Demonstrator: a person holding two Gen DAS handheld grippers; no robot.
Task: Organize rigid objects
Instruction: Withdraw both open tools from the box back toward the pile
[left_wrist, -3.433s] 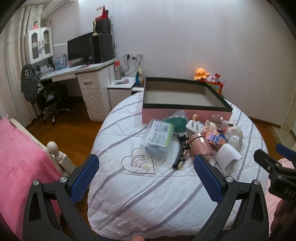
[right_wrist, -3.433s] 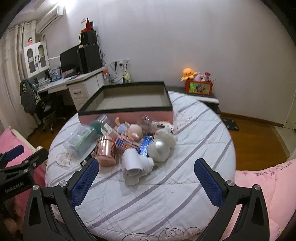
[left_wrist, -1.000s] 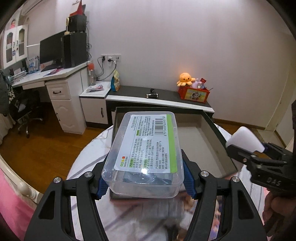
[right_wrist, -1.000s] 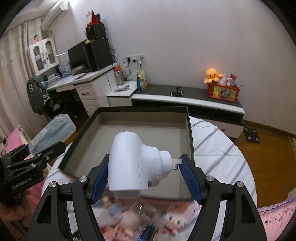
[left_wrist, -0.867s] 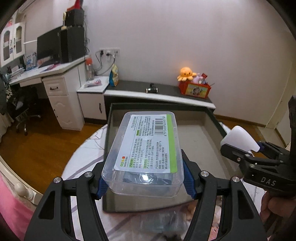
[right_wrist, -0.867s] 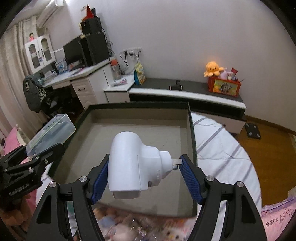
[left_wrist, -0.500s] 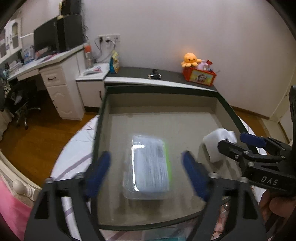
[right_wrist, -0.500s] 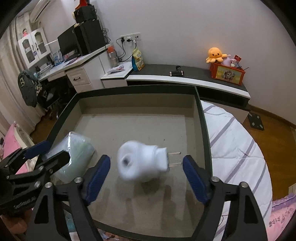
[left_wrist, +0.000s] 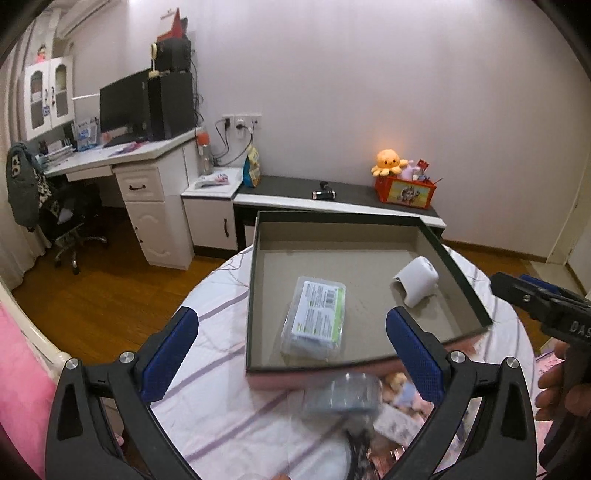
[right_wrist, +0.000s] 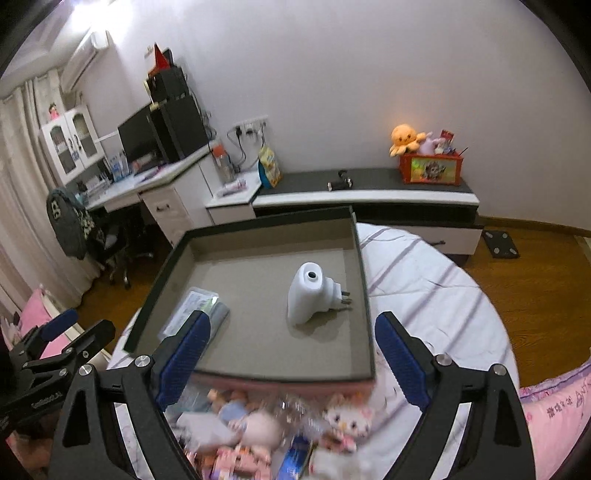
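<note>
Both grippers — left gripper (left_wrist: 291, 354) and right gripper (right_wrist: 291, 358) — have just been opening and hold nothing, the clear plastic case (left_wrist: 316, 317) and white plug-in device (right_wrist: 308, 295) lying apart in the box (right_wrist: 364, 295).

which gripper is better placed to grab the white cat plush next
Right, probably. The white cat plush lies just below the open right gripper, between its fingers in the right wrist view. The left gripper, also open and empty, sits over blurred clutter where that plush isn't visible.
</note>
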